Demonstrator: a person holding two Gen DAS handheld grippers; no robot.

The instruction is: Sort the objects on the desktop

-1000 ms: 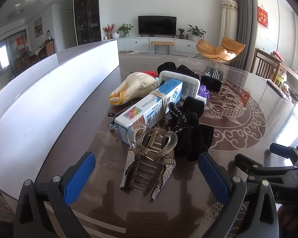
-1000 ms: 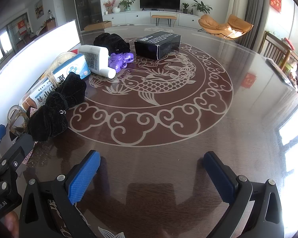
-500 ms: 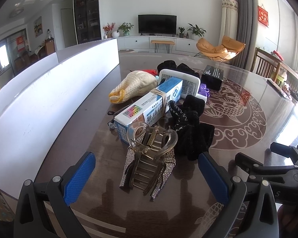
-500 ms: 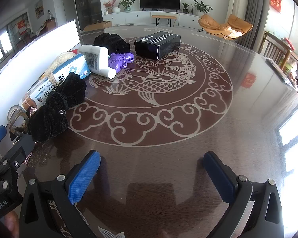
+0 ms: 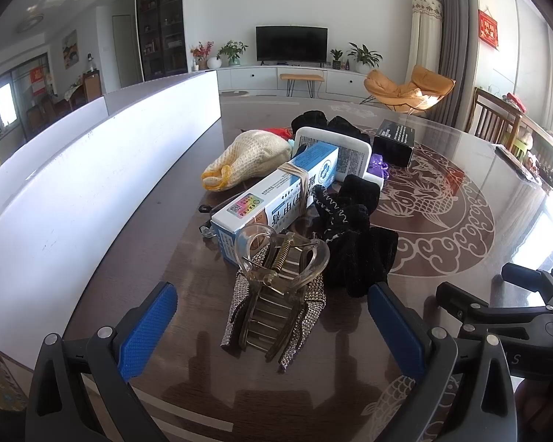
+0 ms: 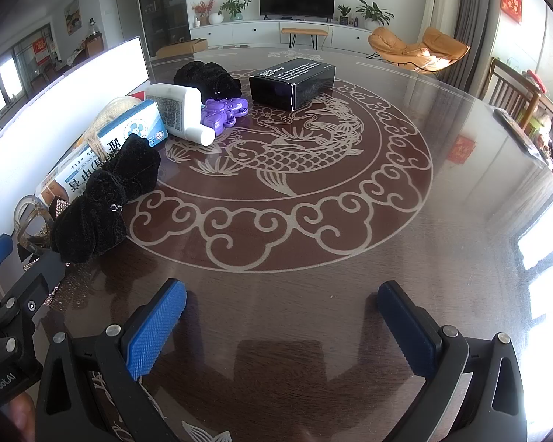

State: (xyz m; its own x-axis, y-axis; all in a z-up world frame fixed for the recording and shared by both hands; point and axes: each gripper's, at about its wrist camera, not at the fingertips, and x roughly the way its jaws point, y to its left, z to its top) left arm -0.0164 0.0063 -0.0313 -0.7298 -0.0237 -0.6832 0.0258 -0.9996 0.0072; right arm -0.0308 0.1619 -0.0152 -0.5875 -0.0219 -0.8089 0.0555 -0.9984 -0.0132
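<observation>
A clear rhinestone hair claw (image 5: 278,291) lies on the dark table just ahead of my open left gripper (image 5: 272,316), between its blue pads. Behind it lie a blue-white toothpaste box (image 5: 276,195), a black velvet bow (image 5: 350,235), a cream knit pouch (image 5: 247,158), a white bottle (image 5: 343,151), a purple toy (image 6: 223,112) and a black box (image 6: 293,81). My right gripper (image 6: 282,320) is open and empty over bare table, to the right of the pile.
A long white panel (image 5: 73,169) stands along the table's left side. A second black cloth item (image 6: 206,77) lies at the back of the pile. The table's fish pattern (image 6: 284,154) area is bare. Wooden chairs (image 5: 497,121) stand at the far right edge.
</observation>
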